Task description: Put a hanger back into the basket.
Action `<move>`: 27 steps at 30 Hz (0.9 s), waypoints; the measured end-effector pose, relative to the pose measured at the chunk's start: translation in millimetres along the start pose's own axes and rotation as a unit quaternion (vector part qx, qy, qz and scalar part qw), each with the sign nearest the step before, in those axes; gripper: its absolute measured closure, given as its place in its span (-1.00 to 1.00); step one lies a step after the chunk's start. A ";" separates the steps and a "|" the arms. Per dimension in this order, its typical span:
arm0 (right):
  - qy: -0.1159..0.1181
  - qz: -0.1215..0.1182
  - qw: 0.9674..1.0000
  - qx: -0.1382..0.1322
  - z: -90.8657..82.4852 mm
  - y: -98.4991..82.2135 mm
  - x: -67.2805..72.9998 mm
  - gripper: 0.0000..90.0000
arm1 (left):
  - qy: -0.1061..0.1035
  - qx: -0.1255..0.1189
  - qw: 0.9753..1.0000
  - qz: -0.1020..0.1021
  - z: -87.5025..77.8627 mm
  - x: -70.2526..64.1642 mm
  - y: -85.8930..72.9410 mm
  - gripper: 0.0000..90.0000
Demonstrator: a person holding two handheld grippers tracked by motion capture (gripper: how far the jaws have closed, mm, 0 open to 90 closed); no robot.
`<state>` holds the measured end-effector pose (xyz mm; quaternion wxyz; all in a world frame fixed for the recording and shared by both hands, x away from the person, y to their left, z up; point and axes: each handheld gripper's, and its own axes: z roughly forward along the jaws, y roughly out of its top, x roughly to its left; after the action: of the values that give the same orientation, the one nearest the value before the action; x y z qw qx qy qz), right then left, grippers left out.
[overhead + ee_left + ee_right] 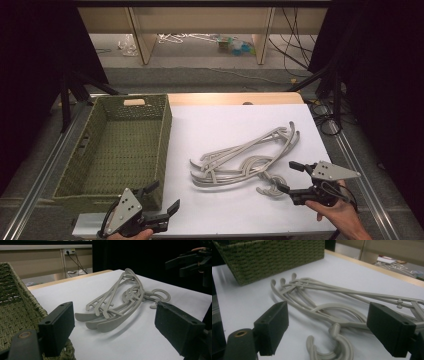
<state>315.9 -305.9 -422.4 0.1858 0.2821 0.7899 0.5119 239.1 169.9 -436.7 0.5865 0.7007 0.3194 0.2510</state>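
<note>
Beside the basket: hangers on worktop; left gripper and right gripper, fingers open, empty.

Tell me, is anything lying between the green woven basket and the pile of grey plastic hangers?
No. In the high view, only bare white table top lies between the green woven basket and the pile of grey plastic hangers. The left gripper view shows the same bare stretch.

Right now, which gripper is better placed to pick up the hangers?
Right. The right gripper is open beside the hangers' hooks; the left gripper is open near the basket, farther away.
</note>
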 end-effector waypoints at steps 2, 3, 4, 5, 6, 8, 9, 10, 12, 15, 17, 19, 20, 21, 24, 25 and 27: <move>0.003 -0.012 1.000 0.010 1.2 3.9 -7.3 -0.63 | 0.001 0.000 1.000 0.002 0.0 -0.1 0.1 -0.64; 0.009 -0.015 1.000 0.016 3.9 8.6 -14.9 -0.65 | 0.001 0.000 1.000 0.001 0.0 -0.1 0.2 -0.64; 0.009 -0.015 1.000 0.016 3.9 8.6 -14.9 -0.65 | 0.001 0.000 1.000 0.001 0.1 0.0 0.1 -0.64; 0.013 -0.020 0.999 0.023 4.1 10.9 -19.0 -0.65 | 0.000 0.000 1.000 0.001 0.3 0.0 -0.1 -0.64; 0.017 -0.023 0.999 0.036 4.8 14.6 -25.2 -0.65 | -0.001 0.001 1.000 0.000 0.4 -0.2 -0.3 -0.64; 0.023 -0.028 0.998 0.049 8.5 18.9 -36.3 -0.64 | -0.002 0.000 1.000 0.000 0.8 -0.9 -0.2 -0.64; 0.024 -0.031 0.998 0.053 10.2 20.9 -41.8 -0.64 | -0.002 0.001 1.000 0.002 0.9 -1.1 -0.1 -0.64; 0.028 -0.036 0.997 0.057 12.9 22.2 -46.6 -0.64 | -0.008 -0.006 1.000 0.005 2.3 -1.0 -0.5 -0.64; 0.040 -0.051 0.995 0.074 17.9 24.2 -54.7 -0.64 | -0.004 0.003 1.000 0.004 1.2 -2.3 -0.7 -0.64; 0.075 -0.060 0.990 0.106 31.8 24.9 -66.4 -0.58 | -0.007 0.004 1.000 0.008 2.2 -2.7 -0.5 -0.64; 0.078 -0.064 0.988 0.114 36.0 24.7 -68.6 -0.56 | -0.011 0.002 1.000 0.013 3.6 -3.1 -1.0 -0.64; 0.084 -0.082 0.985 0.130 45.7 23.2 -73.0 -0.55 | -0.010 0.007 1.000 0.011 4.1 -3.8 -1.0 -0.64; 0.090 -0.086 0.982 0.139 48.9 22.9 -75.2 -0.55 | -0.012 0.008 1.000 0.009 4.8 -4.7 -1.2 -0.64; 0.098 -0.089 0.979 0.155 53.4 22.8 -77.9 -0.56 | -0.018 0.004 1.000 0.005 6.3 -5.5 -2.0 -0.64; 0.098 -0.113 0.973 0.175 64.8 23.4 -85.2 -0.55 | -0.018 0.014 1.000 0.015 6.5 -6.6 -1.9 -0.64; 0.097 -0.113 0.972 0.182 68.0 24.0 -87.1 -0.53 | -0.018 0.016 1.000 0.008 6.7 -8.0 -2.2 -0.64; 0.107 -0.113 0.971 0.179 73.9 22.9 -90.9 -0.48 | -0.020 0.017 1.000 0.001 7.4 -9.6 -2.9 -0.64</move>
<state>435.0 -304.5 -431.1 0.1027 0.1635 0.9108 0.3649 237.5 158.2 -440.7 0.5806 0.7156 0.3109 0.2325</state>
